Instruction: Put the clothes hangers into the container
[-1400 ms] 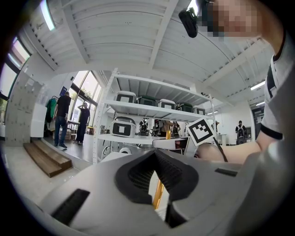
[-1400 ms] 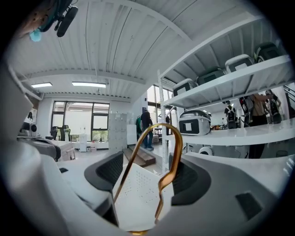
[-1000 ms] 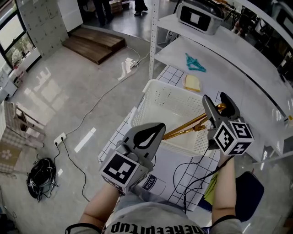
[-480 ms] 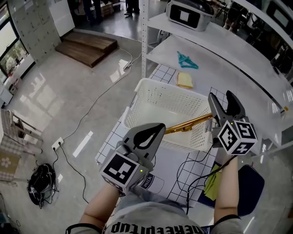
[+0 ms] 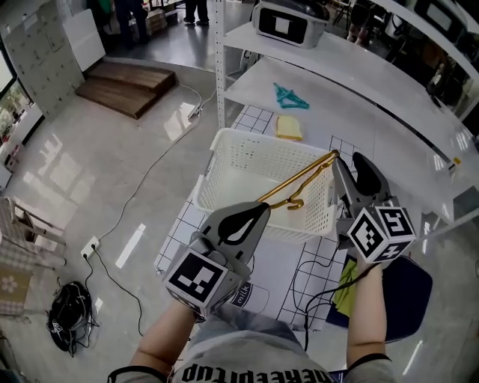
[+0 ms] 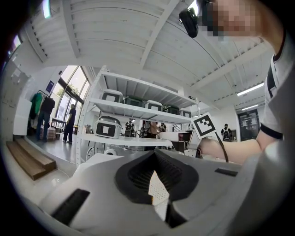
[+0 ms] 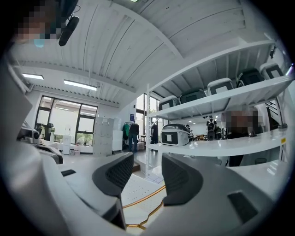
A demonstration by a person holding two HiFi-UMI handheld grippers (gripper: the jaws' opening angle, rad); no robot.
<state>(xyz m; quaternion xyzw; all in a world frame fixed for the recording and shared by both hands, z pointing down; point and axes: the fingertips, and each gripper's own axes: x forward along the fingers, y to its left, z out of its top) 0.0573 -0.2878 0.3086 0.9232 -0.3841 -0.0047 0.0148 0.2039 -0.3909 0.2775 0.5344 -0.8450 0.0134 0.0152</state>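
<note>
A gold wire hanger (image 5: 298, 183) lies slanted across the white mesh basket (image 5: 224, 143). Its upper end rests by the far right rim and its hook near the front wall. My right gripper (image 5: 348, 160) stands just right of the basket, level, open. Its jaws have just been closing with nothing between them. In the right gripper view (image 7: 146, 169) the hanger (image 7: 144, 200) shows below the gap, over the basket floor (image 7: 132, 185). My left gripper (image 5: 263, 206) hovers at the basket's front wall, shut and empty (image 6: 154, 152). A teal hanger (image 5: 289, 96) lies on the lower shelf.
A yellow pad (image 5: 288, 128) lies on the checked mat (image 5: 258, 120) behind the basket. White shelving (image 5: 389, 82) runs along the right, with a grey appliance (image 5: 288, 22) on it. Cables (image 5: 314, 288) and a milk carton (image 5: 245, 296) lie close to me. People stand far off.
The gold hanger has left the right gripper and now lies across the basket. The right gripper has drawn away to the basket's right side, with its jaws narrower. The left gripper looks unmoved.
</note>
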